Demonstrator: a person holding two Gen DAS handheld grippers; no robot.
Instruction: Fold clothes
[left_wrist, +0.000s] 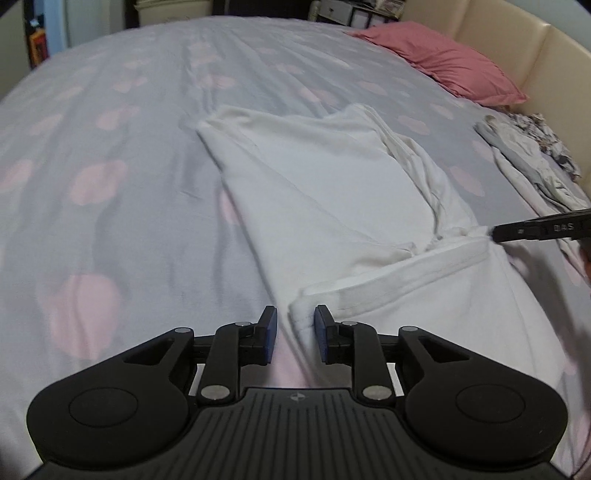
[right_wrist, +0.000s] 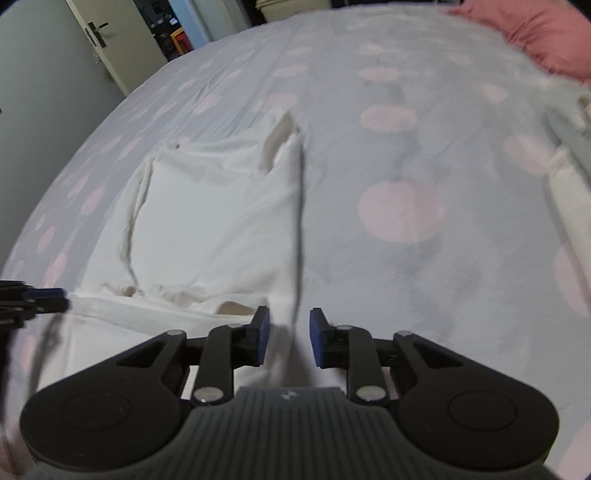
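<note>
Both jaws stand parted, gripping nothing: left gripper (left_wrist: 295, 328) straddles the near corner of the half-folded white cotton shirt (left_wrist: 325, 184), right gripper (right_wrist: 289, 334) its right edge, on the grey pink-spotted bedsheet (left_wrist: 110, 166).

My left wrist camera sits low and close over the bed (left_wrist: 110, 229), looking along my left gripper (left_wrist: 295, 334) toward the headboard (left_wrist: 517, 48). My right wrist camera, equally near, faces across the bed toward the door (right_wrist: 122, 55). Both views share the white garment (left_wrist: 325, 177) and pink pillow (left_wrist: 450, 62), and each glimpses the other gripper.
</note>
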